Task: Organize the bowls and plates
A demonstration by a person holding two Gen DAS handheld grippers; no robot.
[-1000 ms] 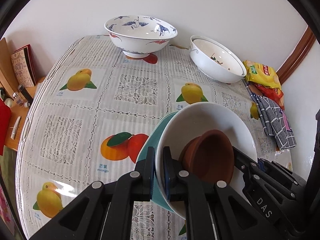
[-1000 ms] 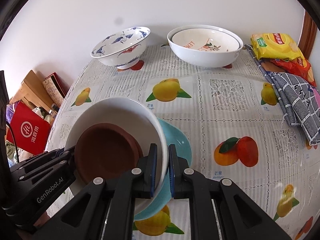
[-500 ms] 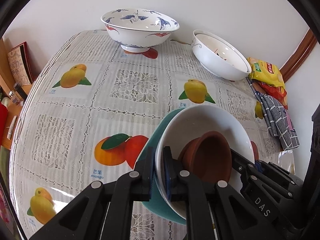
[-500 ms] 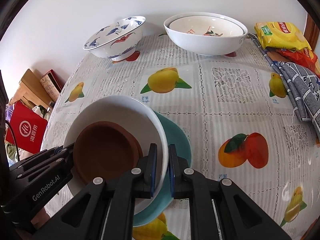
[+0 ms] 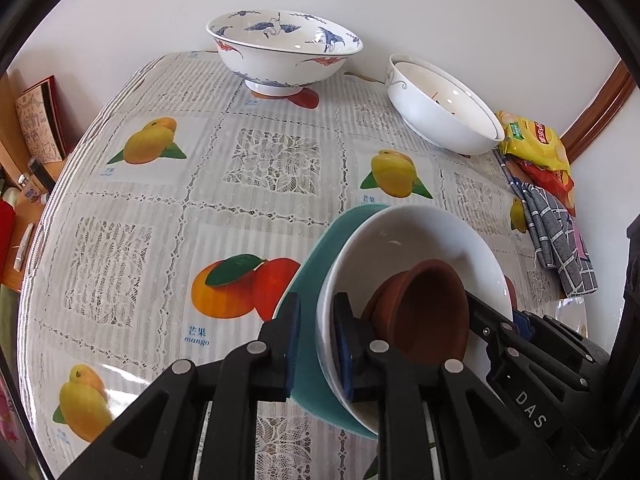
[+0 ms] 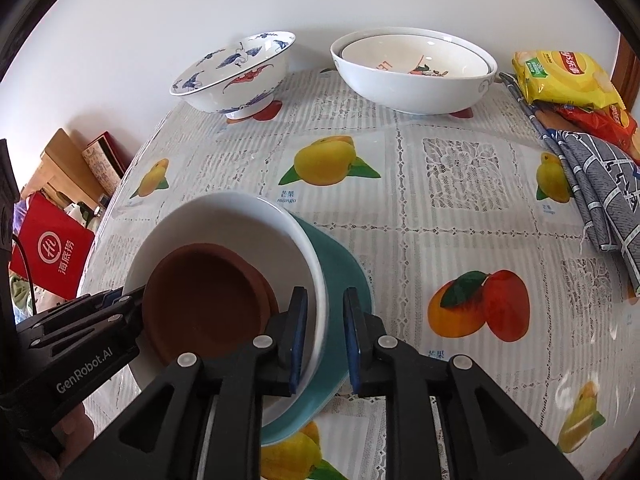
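A stack of dishes sits between both grippers: a teal plate (image 5: 320, 248) at the bottom, a white bowl (image 5: 416, 236) in it, and a brown bowl (image 5: 424, 312) inside that. My left gripper (image 5: 316, 340) is shut on the stack's left rim, clamping white bowl and teal plate together. My right gripper (image 6: 326, 336) is shut on the opposite rim of the white bowl (image 6: 240, 220) and teal plate (image 6: 344, 264); the brown bowl (image 6: 204, 300) lies inside. A blue-and-white crane bowl (image 5: 284, 52) and nested white bowls (image 5: 444, 108) stand at the table's far edge.
The fruit-print tablecloth (image 5: 160, 208) covers the table. Snack packets (image 6: 564, 80) and a grey checked cloth (image 6: 600, 192) lie at the right edge. A red bag (image 6: 52, 248) and wooden furniture (image 6: 56, 160) stand beyond the left edge. A wall rises behind the far bowls.
Both grippers with the held stack have moved forward across the table towards the far bowls. The grip has not changed.
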